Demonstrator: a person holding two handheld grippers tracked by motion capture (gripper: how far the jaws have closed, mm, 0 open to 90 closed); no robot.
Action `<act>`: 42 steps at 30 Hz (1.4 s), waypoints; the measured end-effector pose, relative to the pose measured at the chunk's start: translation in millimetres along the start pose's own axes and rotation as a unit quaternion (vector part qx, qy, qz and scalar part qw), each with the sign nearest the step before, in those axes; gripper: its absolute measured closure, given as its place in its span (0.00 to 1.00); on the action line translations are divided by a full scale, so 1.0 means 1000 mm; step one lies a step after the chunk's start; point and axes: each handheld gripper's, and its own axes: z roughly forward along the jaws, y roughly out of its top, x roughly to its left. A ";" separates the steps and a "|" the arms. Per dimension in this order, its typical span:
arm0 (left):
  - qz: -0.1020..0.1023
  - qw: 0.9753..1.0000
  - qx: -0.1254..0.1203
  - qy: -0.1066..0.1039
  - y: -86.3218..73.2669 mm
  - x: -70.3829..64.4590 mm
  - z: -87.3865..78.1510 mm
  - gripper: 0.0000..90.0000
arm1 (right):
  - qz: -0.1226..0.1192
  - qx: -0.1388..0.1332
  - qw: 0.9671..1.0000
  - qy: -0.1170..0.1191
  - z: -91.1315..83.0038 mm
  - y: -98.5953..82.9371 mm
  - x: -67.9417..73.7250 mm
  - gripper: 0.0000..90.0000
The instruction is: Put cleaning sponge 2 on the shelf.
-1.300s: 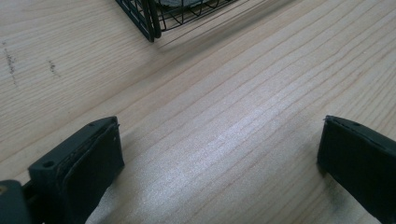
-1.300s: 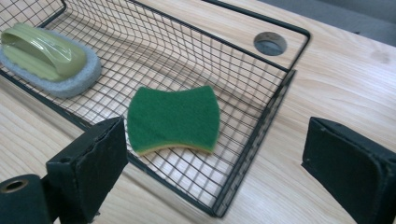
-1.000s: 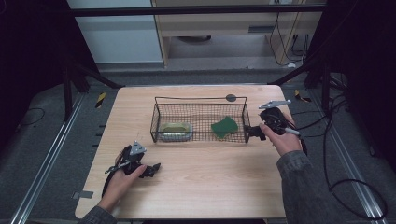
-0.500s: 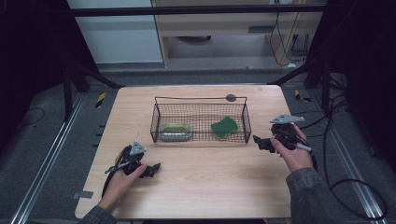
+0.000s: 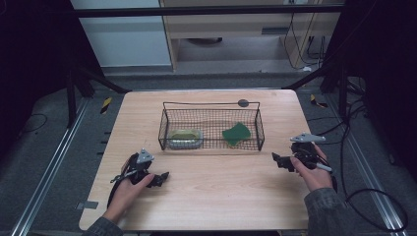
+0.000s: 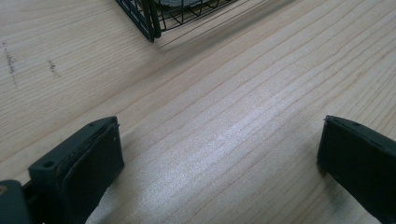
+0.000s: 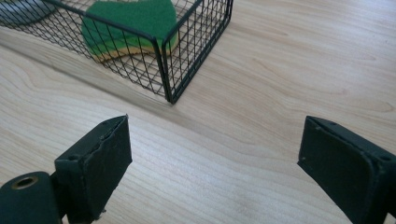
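Our left gripper [image 5: 160, 178] and right gripper [image 5: 278, 160] hung over the desk [image 5: 216, 191] — jaws apart, empty — near the wire basket [image 5: 211, 145] holding the green sponge [image 5: 236, 133].

Black hand-held gripper [image 5: 276, 158] — grey triangular plate, trailing cable; grey-green sleeves.

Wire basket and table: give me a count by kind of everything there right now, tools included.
Wire basket: 1
Green sponge, in the basket's right half: 1
Grey container with something greenish in it, in the basket's left half: 1
Tools, both open and empty, on the table: 2 (left tool, right tool)
Total: 5
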 end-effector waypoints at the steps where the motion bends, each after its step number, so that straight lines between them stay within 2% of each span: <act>1: 0.000 1.000 0.000 0.000 0.000 0.000 0.000 0.00 | 0.003 0.001 1.000 0.002 0.001 -0.002 0.000 0.11; 13: 0.000 1.000 0.000 0.000 0.000 0.000 0.000 0.00 | 0.005 0.023 1.000 0.011 0.018 -0.018 0.007 0.11; 15: 0.000 1.000 0.000 0.000 0.000 0.000 0.000 0.00 | -0.001 0.029 1.000 0.009 0.021 -0.020 0.008 0.11; 22: 0.000 1.000 0.000 0.000 0.000 0.000 0.000 0.00 | 0.005 0.033 0.999 0.012 0.031 -0.026 0.011 0.12; 34: 0.000 1.000 0.000 0.000 0.000 0.000 0.000 0.00 | 0.018 0.032 0.999 -0.005 0.048 -0.031 0.011 0.10; 42: 0.000 1.000 0.000 0.000 0.000 0.000 0.000 0.00 | 0.015 0.032 0.999 -0.016 0.054 -0.033 0.012 0.08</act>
